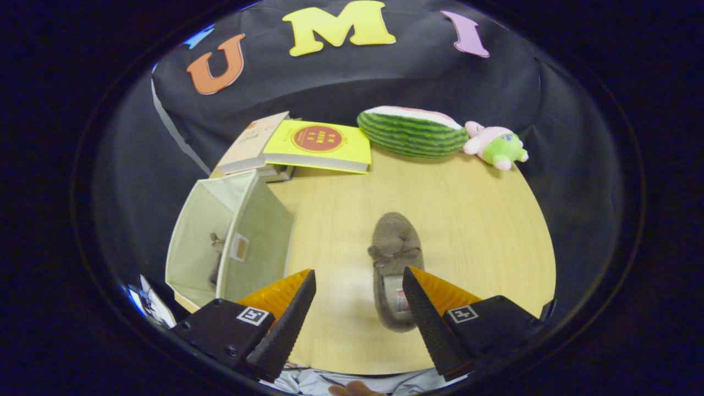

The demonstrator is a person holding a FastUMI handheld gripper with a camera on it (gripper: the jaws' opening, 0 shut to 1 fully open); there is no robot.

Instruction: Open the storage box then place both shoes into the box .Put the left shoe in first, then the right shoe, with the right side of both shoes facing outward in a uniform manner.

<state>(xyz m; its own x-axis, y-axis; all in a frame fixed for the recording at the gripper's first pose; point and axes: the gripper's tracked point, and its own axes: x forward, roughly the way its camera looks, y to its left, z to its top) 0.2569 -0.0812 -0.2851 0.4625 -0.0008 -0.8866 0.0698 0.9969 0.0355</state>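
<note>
A grey-brown moccasin shoe with a small bow lies on the wooden table, toe pointing away, its heel end just ahead of and partly behind my right finger. To the left stands a pale fabric storage box, open at the top. Inside it I see part of another brown shoe. My gripper hovers above the table near its front edge, open, with nothing between its fingers; the loose shoe sits slightly right of the gap.
At the back of the table lie stacked books, a yellow one on top and a beige one beside it. A watermelon-slice plush and a pink-and-green plush toy rest at the back right. A person's hand shows below the fingers.
</note>
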